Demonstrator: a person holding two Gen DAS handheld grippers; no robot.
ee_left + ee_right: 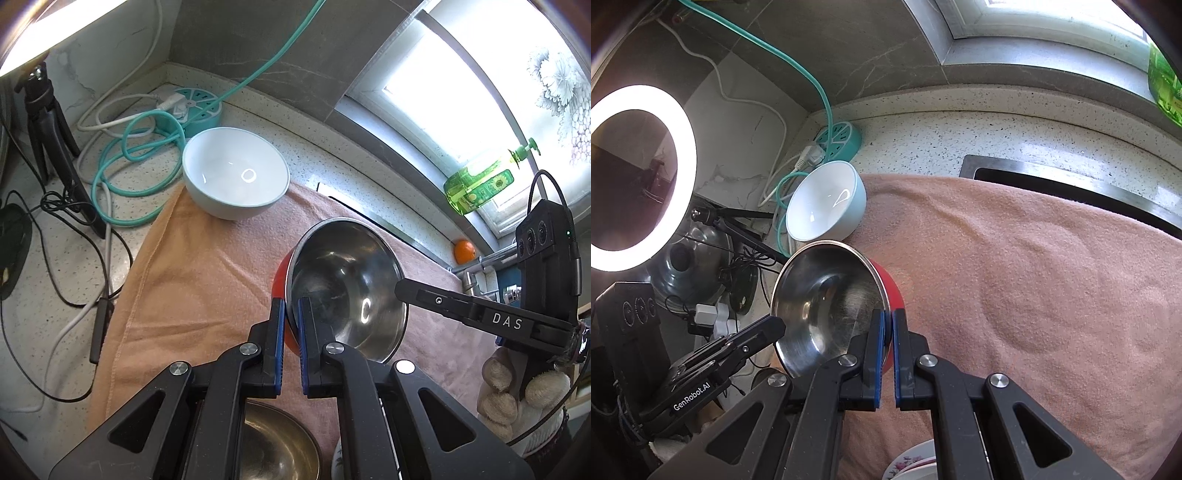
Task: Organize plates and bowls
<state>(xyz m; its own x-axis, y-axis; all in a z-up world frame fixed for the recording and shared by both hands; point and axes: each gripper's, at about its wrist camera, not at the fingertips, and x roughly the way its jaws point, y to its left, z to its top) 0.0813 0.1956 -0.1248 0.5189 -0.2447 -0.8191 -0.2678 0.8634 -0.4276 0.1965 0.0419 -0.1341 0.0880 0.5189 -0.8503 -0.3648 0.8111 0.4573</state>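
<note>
Both the left gripper point(290, 321) and right gripper point(888, 332) have their fingers pinching opposite rims of the red steel-lined bowl point(343, 284), held tilted above the pink towel point(207, 280), probably for steadiness.

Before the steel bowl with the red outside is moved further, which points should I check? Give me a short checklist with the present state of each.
1. Left gripper shut on the rim of the steel bowl with the red outside: ok.
2. Right gripper shut on the opposite rim: ok.
3. Bowl inside empty: ok.
4. Bowl level: not ok, it looks tilted in both views.
5. White ceramic bowl with pale blue outside stands upright and empty on the pink towel: ok.
6. Gap between the two bowls: cannot tell; in the right wrist view their rims look close.
</note>
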